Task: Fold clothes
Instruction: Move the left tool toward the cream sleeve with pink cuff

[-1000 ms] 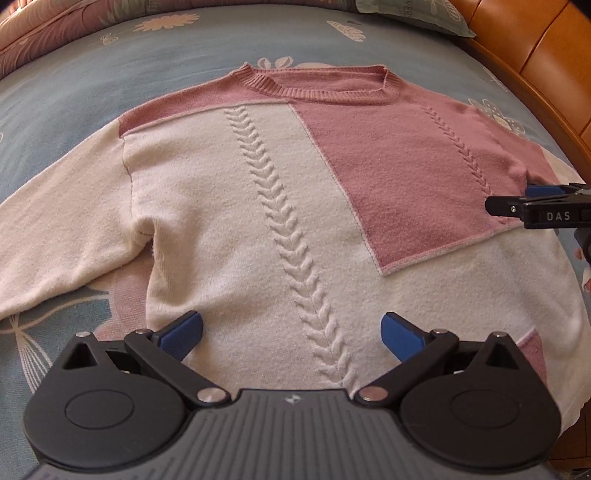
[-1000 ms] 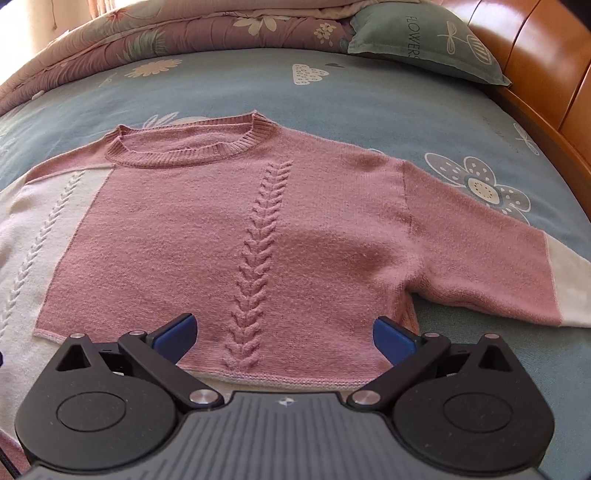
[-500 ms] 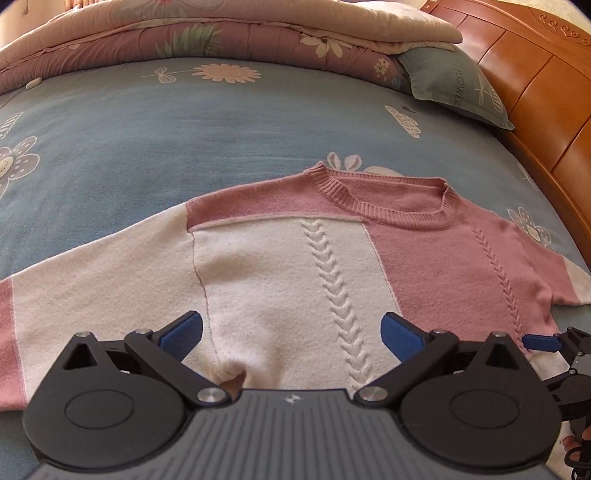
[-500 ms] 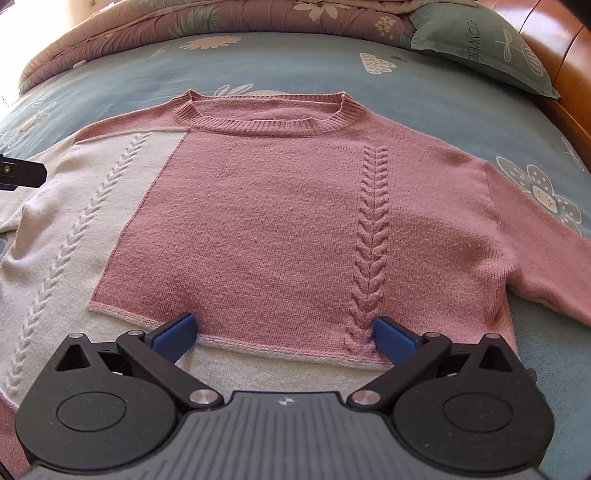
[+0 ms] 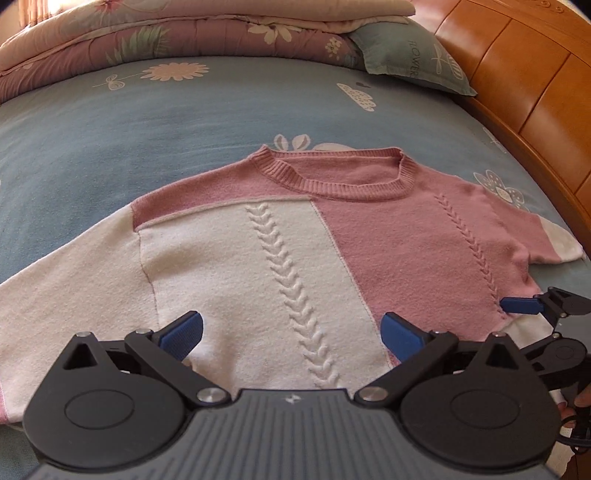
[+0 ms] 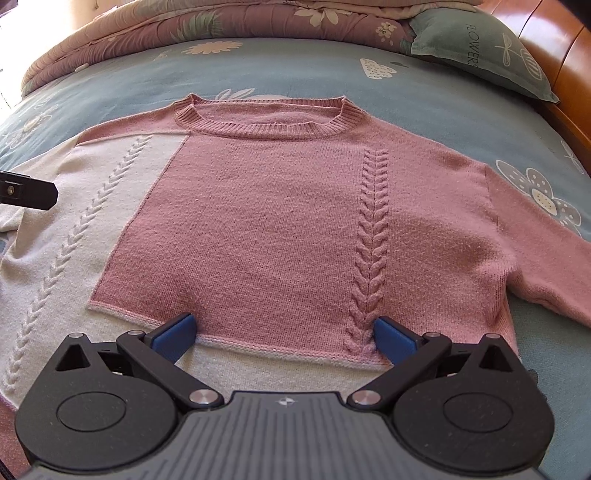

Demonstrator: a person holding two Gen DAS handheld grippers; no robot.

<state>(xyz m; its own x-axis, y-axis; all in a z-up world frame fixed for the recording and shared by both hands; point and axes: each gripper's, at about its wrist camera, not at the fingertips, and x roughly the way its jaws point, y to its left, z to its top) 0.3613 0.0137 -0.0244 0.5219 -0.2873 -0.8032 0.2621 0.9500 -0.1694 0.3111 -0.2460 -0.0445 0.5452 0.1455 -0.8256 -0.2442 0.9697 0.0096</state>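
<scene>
- Sweater point(image 5: 258, 258), pink and cream with cable-knit braids, lies flat and face up on the blue floral bedsheet point(image 5: 147, 122); neckline points toward the pillow point(image 5: 410, 55) and the folded quilt point(image 5: 166, 33) at the head of the bed.
- Both sleeves are spread out to the sides of the sweater body; the cream sleeve runs off the left edge of the left wrist view, the pink sleeve runs off the right edge of the right wrist view.
- Left gripper point(image 5: 291, 334): fingers spread wide, nothing between them. It sits over the cream lower part of the sweater; the cream braid runs up between the two blue pads point(image 5: 183, 332).
- Whether the left pads touch the knit cannot be told.
- Right gripper point(image 6: 284, 334): fingers also wide apart, holding nothing. It sits over the sweater's lower front, where the pink panel meets the cream band; the pink braid ends just beside its right pad point(image 6: 393, 338).
- In the left wrist view the right gripper shows at the sweater's pink side near the hem.
- Wooden headboard point(image 5: 517, 74) stands beyond the sweater's pink side.
</scene>
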